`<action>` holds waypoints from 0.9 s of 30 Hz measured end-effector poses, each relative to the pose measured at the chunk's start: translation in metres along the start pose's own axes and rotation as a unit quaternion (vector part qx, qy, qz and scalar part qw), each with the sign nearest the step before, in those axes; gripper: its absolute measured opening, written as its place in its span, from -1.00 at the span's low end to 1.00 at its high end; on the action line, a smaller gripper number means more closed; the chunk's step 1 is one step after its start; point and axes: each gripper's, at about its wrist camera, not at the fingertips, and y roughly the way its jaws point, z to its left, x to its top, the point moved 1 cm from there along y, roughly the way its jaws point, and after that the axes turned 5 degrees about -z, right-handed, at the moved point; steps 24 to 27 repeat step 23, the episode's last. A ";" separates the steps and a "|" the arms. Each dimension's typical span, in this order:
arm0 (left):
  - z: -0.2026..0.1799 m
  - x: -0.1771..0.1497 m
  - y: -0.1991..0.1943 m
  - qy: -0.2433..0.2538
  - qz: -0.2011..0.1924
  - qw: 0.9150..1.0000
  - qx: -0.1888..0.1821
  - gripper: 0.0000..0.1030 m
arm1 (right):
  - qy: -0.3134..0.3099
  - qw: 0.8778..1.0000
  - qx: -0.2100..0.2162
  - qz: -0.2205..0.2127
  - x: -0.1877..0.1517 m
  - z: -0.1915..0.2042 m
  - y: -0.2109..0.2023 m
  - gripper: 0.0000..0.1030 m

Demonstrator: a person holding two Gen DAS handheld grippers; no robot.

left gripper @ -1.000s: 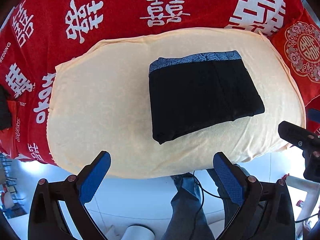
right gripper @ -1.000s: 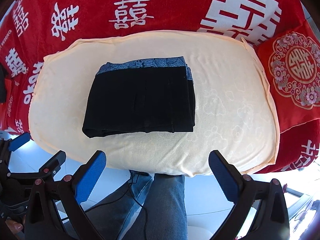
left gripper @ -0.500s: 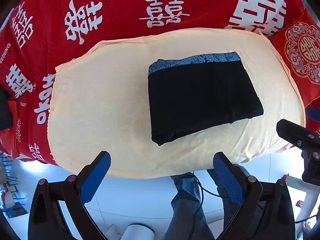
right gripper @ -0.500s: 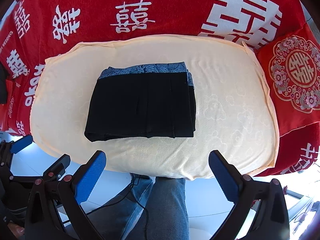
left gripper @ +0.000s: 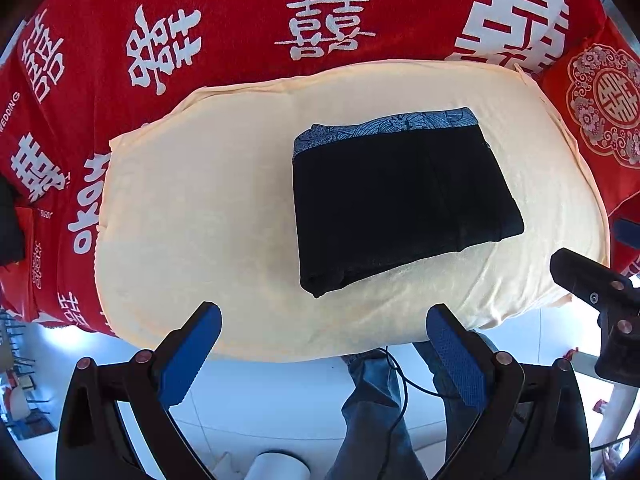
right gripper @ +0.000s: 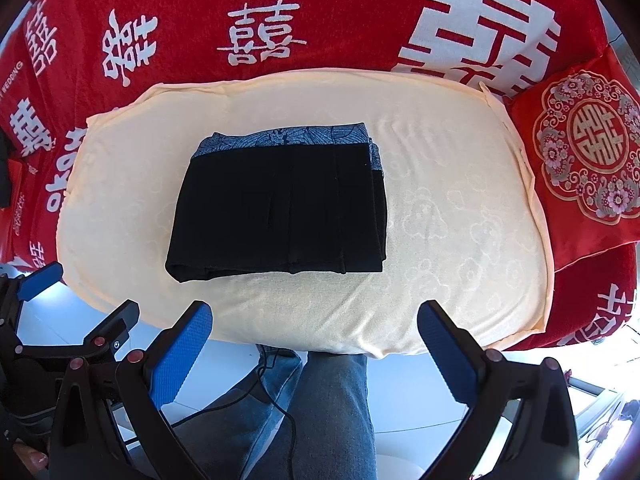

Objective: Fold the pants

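folded black pants on the cream cushion, both our tongs released and apart from them

we see the black pants with a blue-grey patterned waistband [left gripper: 404, 196] [right gripper: 280, 208] lying folded into a flat rectangle on the pale cream padded cushion [left gripper: 192, 216] [right gripper: 460, 220], right of centre in the left view and left of centre in the right view. the red cloth with white characters [left gripper: 240, 8] [right gripper: 320, 4] fills the upper frame behind the cushion, and a red embroidered pillow [right gripper: 580, 152] sits at the right edge. our left tongs [left gripper: 324, 352] and right tongs [right gripper: 316, 354] hover at the lower frame over the cushion's near edge, blue pads spread wide, gripping nothing. our jeans-clad legs [right gripper: 332, 412] show below.
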 end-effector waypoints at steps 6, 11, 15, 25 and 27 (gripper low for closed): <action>-0.006 0.001 0.002 0.010 0.003 1.000 -0.002 1.00 | -0.002 1.000 -0.002 0.003 0.002 0.000 0.002 0.99; -0.012 0.001 0.002 0.021 0.003 1.000 -0.007 1.00 | -0.005 1.000 -0.003 0.003 0.002 0.001 0.003 0.99; -0.014 0.001 0.002 0.021 0.001 1.000 -0.012 1.00 | -0.007 1.000 -0.003 0.004 0.004 0.002 0.005 0.99; -0.016 0.005 -0.005 0.027 -0.024 0.999 -0.024 1.00 | -0.007 1.000 -0.004 0.006 0.008 0.003 0.005 0.99; -0.016 0.005 -0.005 0.027 -0.024 0.999 -0.024 1.00 | -0.007 1.000 -0.004 0.006 0.008 0.003 0.005 0.99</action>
